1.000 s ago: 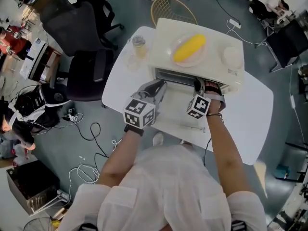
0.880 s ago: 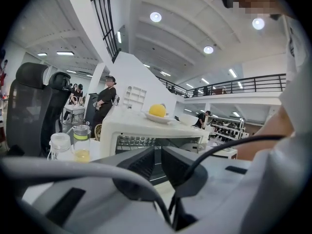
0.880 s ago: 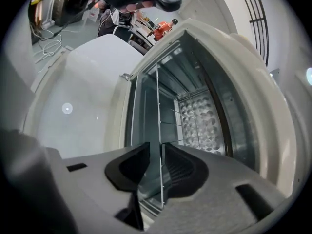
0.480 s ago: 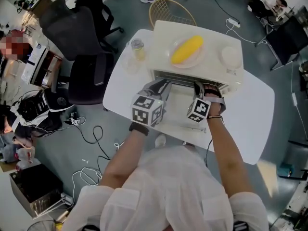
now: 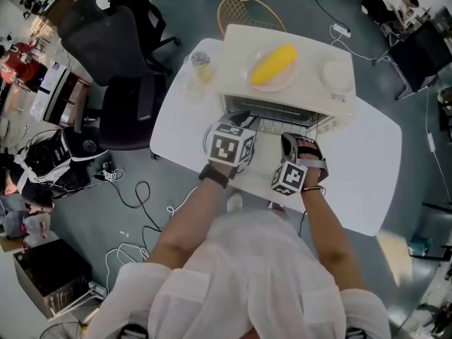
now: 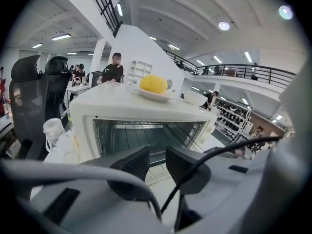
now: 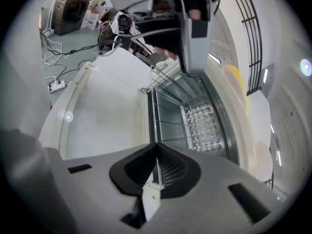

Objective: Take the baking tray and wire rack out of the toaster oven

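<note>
The white toaster oven (image 5: 282, 55) stands on the table with its door (image 5: 258, 167) folded down. The wire rack (image 5: 289, 123) sticks partly out of the oven mouth. My right gripper (image 5: 288, 141) is shut on the rack's front bar (image 7: 156, 145), over the door. In the right gripper view a dimpled metal surface (image 7: 207, 126) lies under the rack inside; I cannot tell whether it is the baking tray. My left gripper (image 5: 240, 120) hangs at the left of the oven mouth. Its jaws (image 6: 157, 162) are opening with nothing between them, aimed at the rack (image 6: 146, 138).
A plate with a yellow corn cob (image 5: 274, 66) and a white bowl (image 5: 337, 80) sit on the oven top. A glass jar (image 5: 201, 66) stands on the white table (image 5: 367, 175) left of the oven. Black office chairs (image 5: 120, 55) and floor cables are at the left.
My right gripper has drawn back toward me with the wire rack, which now shows outside the oven. My left gripper has moved right toward the oven mouth.
</note>
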`<act>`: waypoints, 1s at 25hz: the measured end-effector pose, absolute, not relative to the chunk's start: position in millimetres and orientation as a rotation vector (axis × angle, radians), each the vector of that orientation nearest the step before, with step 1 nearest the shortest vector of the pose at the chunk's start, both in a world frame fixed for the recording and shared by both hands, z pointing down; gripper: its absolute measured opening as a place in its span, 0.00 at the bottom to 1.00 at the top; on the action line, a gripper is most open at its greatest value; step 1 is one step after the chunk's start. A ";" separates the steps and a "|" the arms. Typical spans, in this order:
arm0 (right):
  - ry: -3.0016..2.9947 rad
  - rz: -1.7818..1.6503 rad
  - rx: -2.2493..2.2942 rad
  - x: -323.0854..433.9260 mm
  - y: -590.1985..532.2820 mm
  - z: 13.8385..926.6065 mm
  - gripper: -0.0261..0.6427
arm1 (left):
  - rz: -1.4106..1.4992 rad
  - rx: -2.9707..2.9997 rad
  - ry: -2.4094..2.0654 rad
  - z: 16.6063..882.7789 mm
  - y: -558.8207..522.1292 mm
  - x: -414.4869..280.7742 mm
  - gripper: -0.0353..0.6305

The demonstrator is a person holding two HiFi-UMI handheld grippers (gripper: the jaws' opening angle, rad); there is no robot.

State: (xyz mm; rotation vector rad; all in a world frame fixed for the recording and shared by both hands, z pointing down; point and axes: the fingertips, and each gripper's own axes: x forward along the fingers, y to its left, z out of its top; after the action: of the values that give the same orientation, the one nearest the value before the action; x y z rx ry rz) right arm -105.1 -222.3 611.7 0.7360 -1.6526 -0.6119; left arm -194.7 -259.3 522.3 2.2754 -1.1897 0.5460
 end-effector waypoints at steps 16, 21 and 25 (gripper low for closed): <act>-1.707 -0.567 0.730 -114.2 -176.3 614.5 0.06 | 0.808 2.066 -1.263 579.3 -295.1 -190.0 0.21; -1.712 -0.562 0.716 -112.9 -172.1 616.8 0.07 | 0.905 1.987 -1.271 596.8 -293.0 -193.1 0.19; -1.713 -0.562 0.708 -113.5 -171.6 616.6 0.07 | 0.955 1.956 -1.266 607.6 -294.9 -190.7 0.13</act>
State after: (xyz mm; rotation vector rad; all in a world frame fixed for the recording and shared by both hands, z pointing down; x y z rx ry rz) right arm -113.5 -171.6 616.6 0.7079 -1.7130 -0.5615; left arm -190.7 -294.9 607.6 1.9557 -1.2664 0.9551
